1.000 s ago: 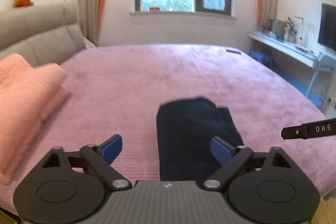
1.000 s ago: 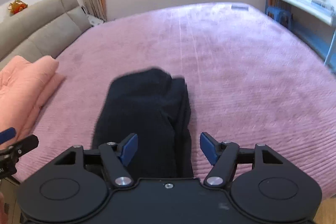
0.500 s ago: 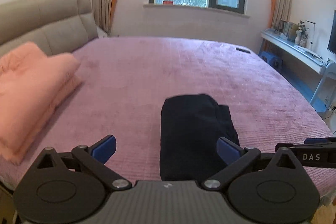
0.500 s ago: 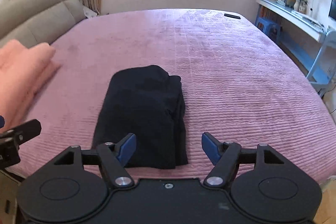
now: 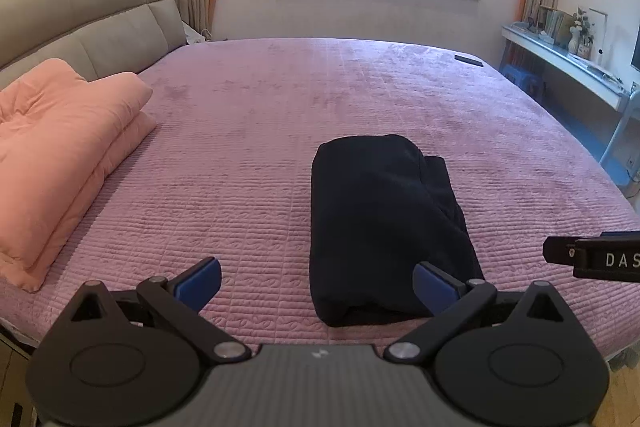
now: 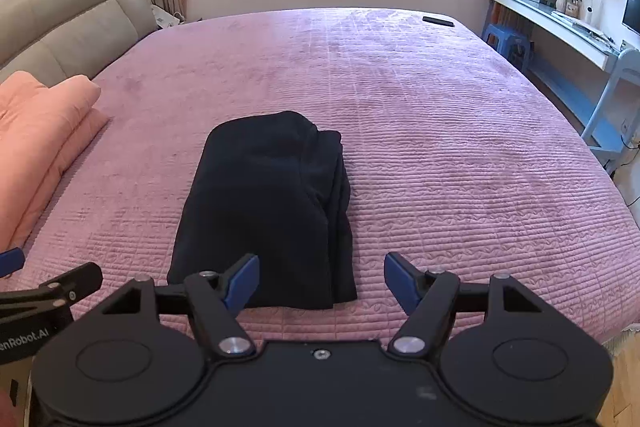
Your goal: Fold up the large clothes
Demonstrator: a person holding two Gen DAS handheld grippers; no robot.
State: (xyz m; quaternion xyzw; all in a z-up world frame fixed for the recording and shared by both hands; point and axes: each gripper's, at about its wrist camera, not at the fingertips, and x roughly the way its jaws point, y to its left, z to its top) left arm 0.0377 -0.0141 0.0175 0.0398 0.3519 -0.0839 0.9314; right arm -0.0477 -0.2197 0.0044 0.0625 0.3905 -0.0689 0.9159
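Note:
A dark navy garment (image 5: 384, 223) (image 6: 268, 211) lies folded into a thick rectangle on the pink bedspread (image 5: 320, 99) near the bed's front edge. My left gripper (image 5: 318, 285) hovers over the front edge with its jaws wide apart and nothing between them; the garment's near corner sits by its right pad. My right gripper (image 6: 322, 283) is likewise open and empty just short of the garment's near end. Each view catches the other gripper's black finger at its side edge.
A folded peach quilt (image 5: 60, 155) (image 6: 36, 143) lies on the bed's left by the grey headboard (image 5: 80, 19). A dark remote (image 6: 438, 21) rests at the far right corner. A shelf-desk (image 6: 560, 27) and blue stool (image 6: 506, 39) stand along the right wall.
Both grippers have drawn back a little from the garment and the views have steadied; the garment lies still. Both stay open.

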